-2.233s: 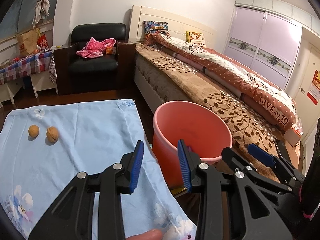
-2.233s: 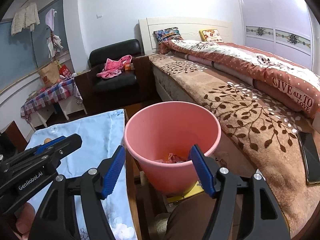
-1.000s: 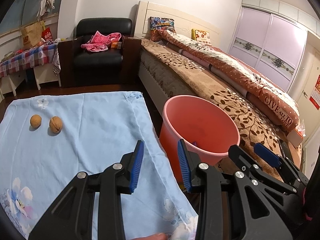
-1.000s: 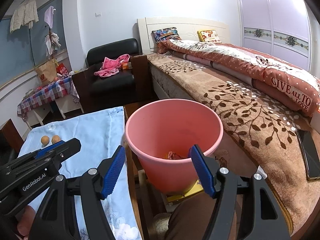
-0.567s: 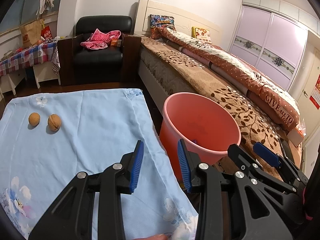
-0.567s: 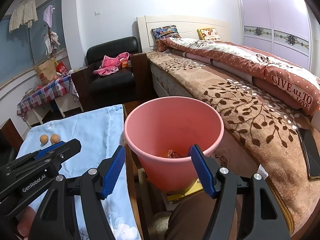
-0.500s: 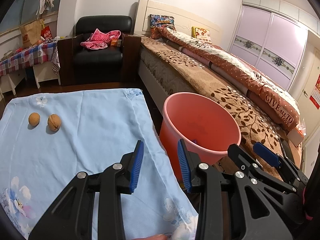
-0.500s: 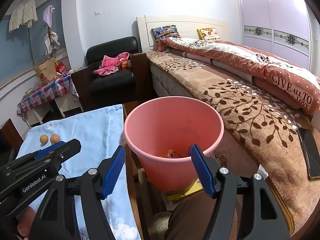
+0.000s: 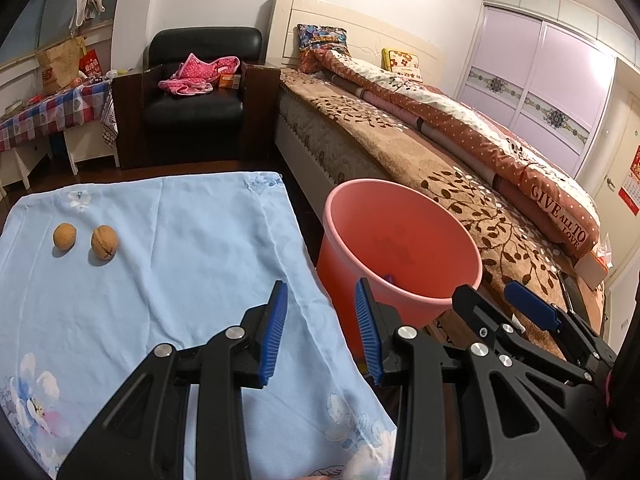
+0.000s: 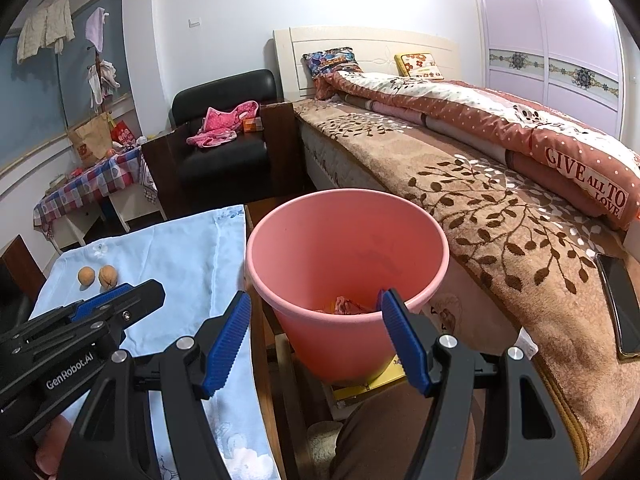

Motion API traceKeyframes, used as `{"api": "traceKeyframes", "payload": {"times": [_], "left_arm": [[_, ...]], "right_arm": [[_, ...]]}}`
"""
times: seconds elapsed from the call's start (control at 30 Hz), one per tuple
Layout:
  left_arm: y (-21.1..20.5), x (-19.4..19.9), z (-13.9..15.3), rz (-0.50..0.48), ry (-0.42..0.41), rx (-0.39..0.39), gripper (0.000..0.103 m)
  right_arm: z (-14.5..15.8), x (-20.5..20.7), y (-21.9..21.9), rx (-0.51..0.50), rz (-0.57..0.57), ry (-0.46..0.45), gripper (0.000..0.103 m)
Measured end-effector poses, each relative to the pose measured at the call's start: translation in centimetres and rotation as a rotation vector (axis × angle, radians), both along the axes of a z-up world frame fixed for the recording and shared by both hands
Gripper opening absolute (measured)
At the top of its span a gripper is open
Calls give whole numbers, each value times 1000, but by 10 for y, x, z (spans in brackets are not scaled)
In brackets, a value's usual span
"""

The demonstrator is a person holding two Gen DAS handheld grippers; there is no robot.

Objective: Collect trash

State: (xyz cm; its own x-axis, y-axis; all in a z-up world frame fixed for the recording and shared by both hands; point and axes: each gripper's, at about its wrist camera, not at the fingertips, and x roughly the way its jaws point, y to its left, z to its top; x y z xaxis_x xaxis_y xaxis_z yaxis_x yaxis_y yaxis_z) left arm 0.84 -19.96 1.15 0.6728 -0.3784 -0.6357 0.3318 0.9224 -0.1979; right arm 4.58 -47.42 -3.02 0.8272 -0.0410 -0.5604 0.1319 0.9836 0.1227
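Blue-padded jaws of the left gripper (image 9: 320, 336) stand apart, empty, over the cloth-covered table (image 9: 168, 264); two walnuts (image 9: 85, 240) lie far off. From the right wrist, the right gripper (image 10: 316, 336) gapes wide, empty, before the pink bucket (image 10: 436, 240) holding crumpled wrappers (image 10: 348, 306).

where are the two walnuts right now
Both views show the two walnuts side by side at the far left of the blue cloth, left of the pink bucket.
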Motion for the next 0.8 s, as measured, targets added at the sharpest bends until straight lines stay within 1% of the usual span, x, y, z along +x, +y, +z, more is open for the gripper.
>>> {"api": "traceKeyframes", "payload": {"times": [0.8], "left_arm": [[-2,-1,-2,-5,3,3,35]], "right_arm": [[-4,2,-1,2,1,7,67]]}}
